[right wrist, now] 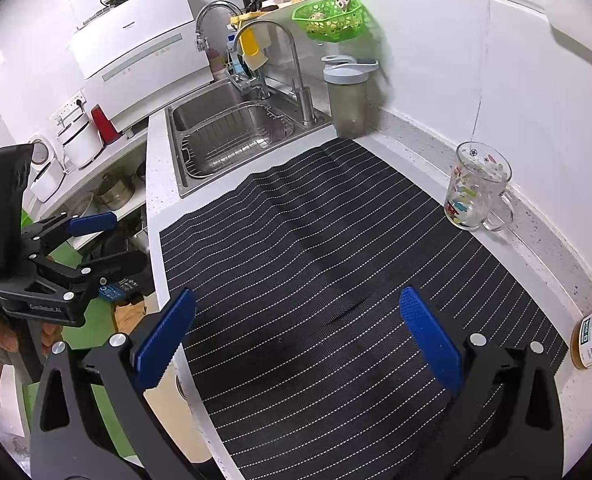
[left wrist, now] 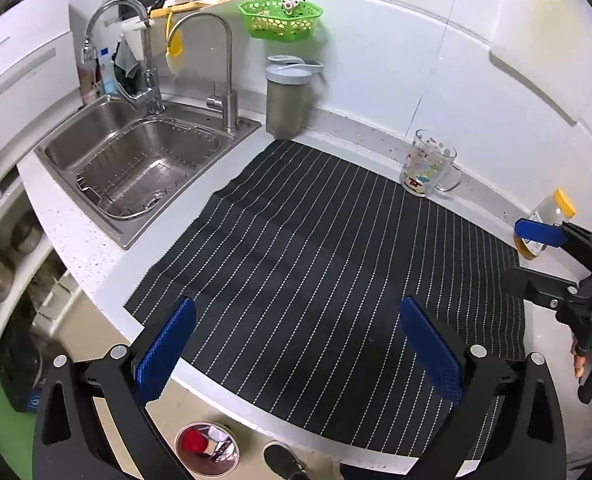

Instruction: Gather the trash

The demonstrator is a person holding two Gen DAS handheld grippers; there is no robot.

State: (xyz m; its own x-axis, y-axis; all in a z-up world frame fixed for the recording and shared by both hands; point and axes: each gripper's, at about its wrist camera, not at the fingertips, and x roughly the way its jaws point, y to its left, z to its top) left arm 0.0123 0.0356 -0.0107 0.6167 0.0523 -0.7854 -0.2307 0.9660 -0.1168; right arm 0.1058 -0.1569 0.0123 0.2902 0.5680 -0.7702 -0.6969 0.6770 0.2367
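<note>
My left gripper [left wrist: 298, 348] is open and empty, held over the front edge of the black striped mat [left wrist: 316, 248]. My right gripper [right wrist: 300, 340] is open and empty over the same mat [right wrist: 336, 260]. A small round trash bin [left wrist: 207, 449] stands on the floor below the counter edge, with red and white scraps inside. No loose trash shows on the mat. The right gripper also shows at the right edge of the left wrist view [left wrist: 528, 256], and the left gripper shows at the left of the right wrist view [right wrist: 108, 240].
A steel sink [left wrist: 136, 160] with a wire basket lies at the left. A grey shaker bottle [left wrist: 286, 100], a printed glass mug [left wrist: 426, 166] and a yellow-lidded jar [left wrist: 552, 216] stand along the white wall. A green basket [left wrist: 282, 20] hangs above.
</note>
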